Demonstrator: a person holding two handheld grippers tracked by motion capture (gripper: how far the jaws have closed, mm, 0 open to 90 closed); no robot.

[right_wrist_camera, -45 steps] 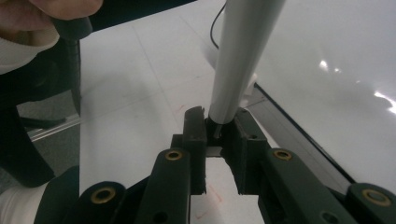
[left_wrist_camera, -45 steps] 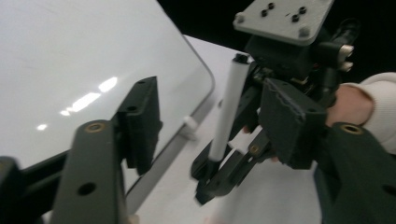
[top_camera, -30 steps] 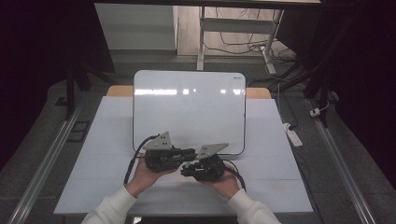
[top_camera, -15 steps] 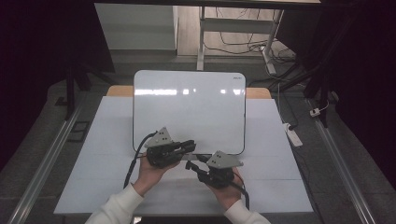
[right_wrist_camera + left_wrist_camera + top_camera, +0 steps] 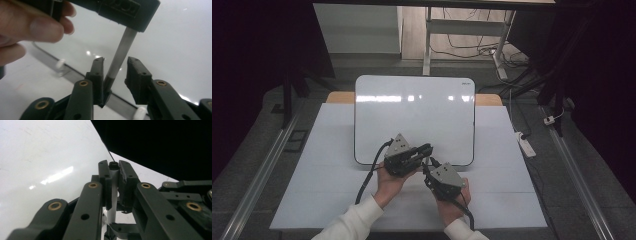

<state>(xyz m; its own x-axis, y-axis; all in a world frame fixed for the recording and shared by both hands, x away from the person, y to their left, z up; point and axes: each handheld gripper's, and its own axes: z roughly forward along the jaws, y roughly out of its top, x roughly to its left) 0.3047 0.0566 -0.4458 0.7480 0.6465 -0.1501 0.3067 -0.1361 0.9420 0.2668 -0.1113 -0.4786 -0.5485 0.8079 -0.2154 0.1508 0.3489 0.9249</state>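
Observation:
A white whiteboard (image 5: 414,115) lies on the table. My left gripper (image 5: 427,148) sits over its near edge, shut on a marker. In the left gripper view the marker (image 5: 113,195) stands between the jaws of my left gripper (image 5: 113,168), its black end at the tips. My right gripper (image 5: 428,165) points up at the left one from just below. In the right gripper view the marker's grey barrel (image 5: 122,47) comes down between the jaws of my right gripper (image 5: 115,62). Its dark lower end rests against the left finger (image 5: 98,68); the right finger stands apart. These jaws have just been closing.
The whiteboard (image 5: 175,37) rests on a pale table top (image 5: 322,175), its framed near edge just beyond my grippers. A white power strip (image 5: 524,142) lies on the floor at the right. Metal rails run along both sides of the table. A hand (image 5: 30,27) holds the left gripper.
My right gripper has swung out to the right and turned its jaws up toward the left gripper's tip. The left gripper has shifted slightly right, onto the board's edge.

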